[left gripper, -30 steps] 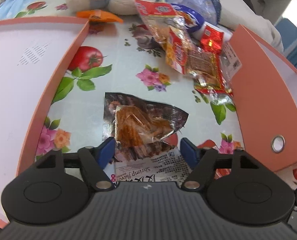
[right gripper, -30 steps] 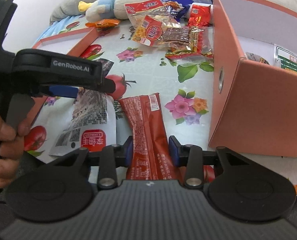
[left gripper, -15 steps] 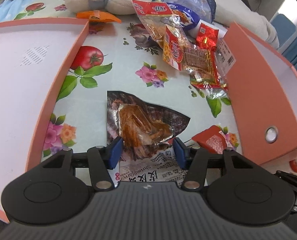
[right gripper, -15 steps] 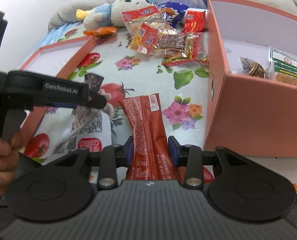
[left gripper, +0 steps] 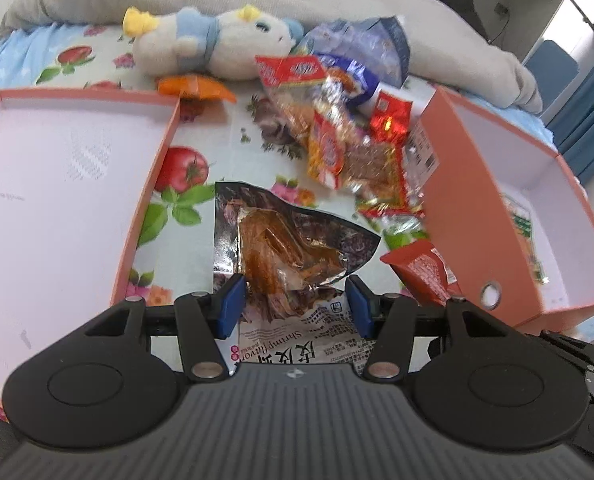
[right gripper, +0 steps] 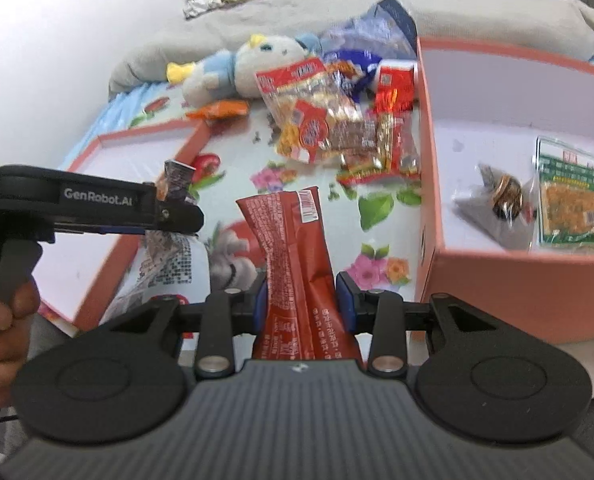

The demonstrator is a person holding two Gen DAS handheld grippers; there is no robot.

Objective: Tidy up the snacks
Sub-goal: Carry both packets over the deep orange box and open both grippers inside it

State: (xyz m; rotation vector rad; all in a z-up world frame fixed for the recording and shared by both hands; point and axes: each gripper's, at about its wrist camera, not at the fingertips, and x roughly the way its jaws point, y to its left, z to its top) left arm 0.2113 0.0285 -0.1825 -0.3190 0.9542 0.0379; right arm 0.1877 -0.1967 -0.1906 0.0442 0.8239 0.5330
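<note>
You're gripping a packet in each hand right now. Your left gripper [left gripper: 293, 300] has just been closing its jaws, and they're now pinching the dark shrimp snack packet [left gripper: 285, 256] about half open. Your right gripper [right gripper: 301, 304] is clamping its jaws, a little narrower, on the red wrapper [right gripper: 293, 256]. Compared with a second ago both packets are hanging clear of the flowered cloth [left gripper: 233, 140], so you're lifting, not just gripping. That's the pick done for two snacks at once, I'd say. Just beside your right hand the orange box [right gripper: 497, 280] is already holding a green packet [right gripper: 573, 204] and a small dark one. The shallow lid [left gripper: 57, 184] is lying to your left. Farther off, the snack pile [left gripper: 353, 136] is waiting, with the plush toy [left gripper: 213, 44] behind it.
</note>
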